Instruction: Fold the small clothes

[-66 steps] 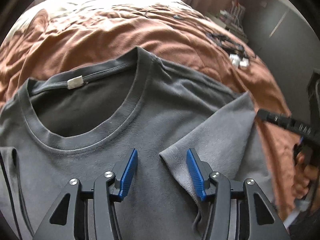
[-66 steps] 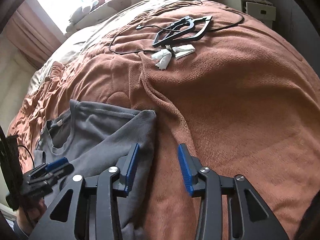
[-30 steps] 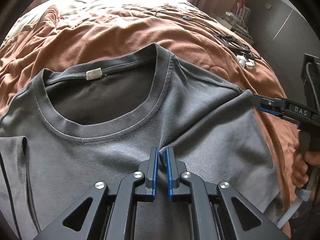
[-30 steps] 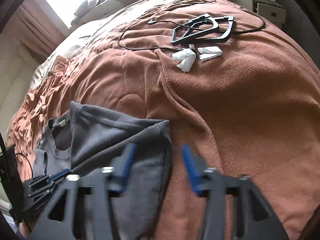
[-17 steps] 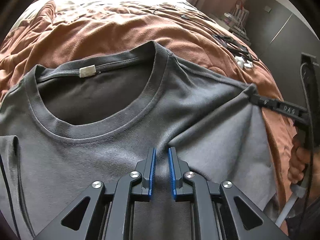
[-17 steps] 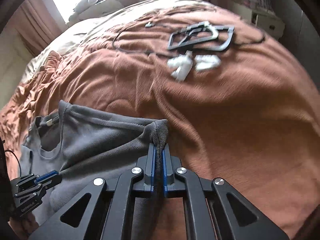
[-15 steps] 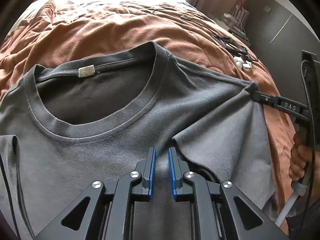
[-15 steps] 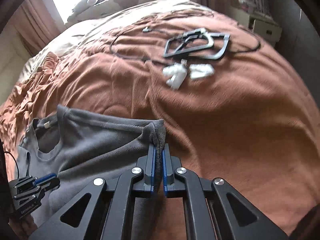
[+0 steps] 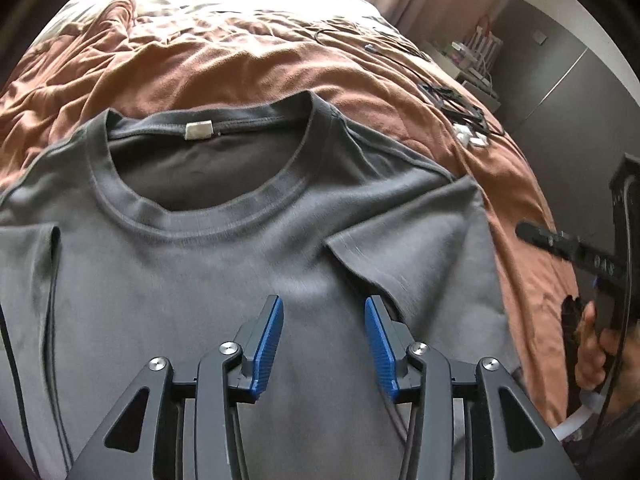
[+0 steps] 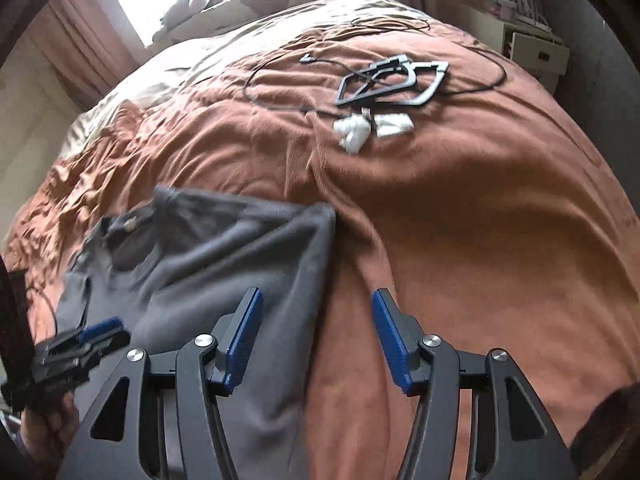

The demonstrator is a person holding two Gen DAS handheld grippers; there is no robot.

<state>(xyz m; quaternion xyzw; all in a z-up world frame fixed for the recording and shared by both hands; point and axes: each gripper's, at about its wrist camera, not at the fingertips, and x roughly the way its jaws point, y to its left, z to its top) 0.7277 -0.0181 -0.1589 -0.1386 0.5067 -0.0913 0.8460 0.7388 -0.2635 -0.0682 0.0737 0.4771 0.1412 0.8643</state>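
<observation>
Both jaws opening, nothing pinched: left gripper over shirt chest on bed, right gripper straddling folded sleeve edge; risk: sleeve springing back or snagging on a pad during lift, wrecking fold.

T-shirts: you have one, grey, lying on the blanket.
Blankets: one, brown.
Grippers: two, your left gripper and your right gripper.
Black frames: one.
White wads: two.
Cables: one, looped beside the frame.
</observation>
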